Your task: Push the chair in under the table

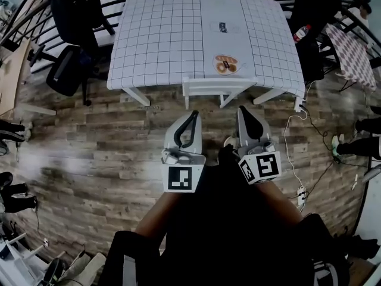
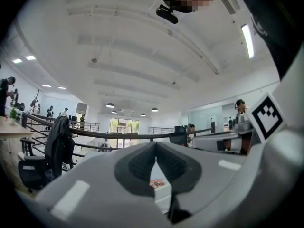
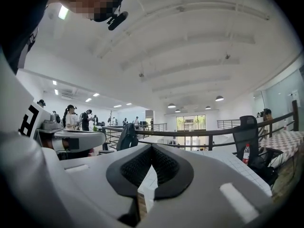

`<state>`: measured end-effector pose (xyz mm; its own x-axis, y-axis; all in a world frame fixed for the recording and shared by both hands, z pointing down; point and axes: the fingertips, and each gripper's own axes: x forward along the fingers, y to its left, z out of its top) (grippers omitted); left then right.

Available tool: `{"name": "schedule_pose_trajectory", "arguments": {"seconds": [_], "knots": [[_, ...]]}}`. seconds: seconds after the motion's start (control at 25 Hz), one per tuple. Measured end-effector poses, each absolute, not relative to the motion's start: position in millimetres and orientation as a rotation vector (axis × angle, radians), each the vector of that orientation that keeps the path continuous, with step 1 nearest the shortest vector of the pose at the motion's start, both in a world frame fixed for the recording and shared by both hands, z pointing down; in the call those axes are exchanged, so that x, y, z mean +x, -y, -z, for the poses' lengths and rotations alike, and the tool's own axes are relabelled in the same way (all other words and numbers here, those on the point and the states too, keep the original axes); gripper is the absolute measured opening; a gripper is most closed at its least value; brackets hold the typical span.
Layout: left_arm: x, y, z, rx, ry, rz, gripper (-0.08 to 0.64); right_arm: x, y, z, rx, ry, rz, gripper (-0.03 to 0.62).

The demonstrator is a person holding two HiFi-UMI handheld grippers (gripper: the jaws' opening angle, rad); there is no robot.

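The white chair [image 1: 219, 86] stands tucked under the near edge of the table [image 1: 161, 40], which wears a white checked cloth; only the chair's back rail and legs show. Both grippers hang over the wooden floor, short of the chair and touching nothing. My left gripper [image 1: 194, 113] is shut with nothing in it, its tips meeting in the left gripper view [image 2: 155, 144]. To its right, my right gripper [image 1: 243, 108] is shut too and empty [image 3: 152, 146]. Both point level toward the table.
A small plate [image 1: 225, 64] and a card lie on the cloth. A black office chair [image 1: 68, 70] stands left of the table, another with a bottle [image 1: 300, 33] at the right. A white cable and power strip [image 1: 300, 192] lie on the floor at right.
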<state>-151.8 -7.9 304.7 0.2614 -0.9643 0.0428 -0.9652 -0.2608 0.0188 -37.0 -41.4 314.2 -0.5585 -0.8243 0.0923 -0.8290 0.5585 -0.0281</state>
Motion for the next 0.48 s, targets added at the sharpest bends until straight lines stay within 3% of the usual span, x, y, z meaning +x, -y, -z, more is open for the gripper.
{"name": "schedule_pose_trajectory", "arguments": {"seconds": [0.12, 0.48], "knots": [[-137.1, -4.3, -274.3, 2.489, 1.87, -0.042, 0.011, -28.0, 24.0, -285.9, 1.466, 2.748, -0.113, -0.002], [-79.8, -19.3, -295.7, 2.627, 1.814, -0.015, 0.011, 15.4, -4.0, -309.7, 1.541, 2.736, -0.014, -0.003]]}}
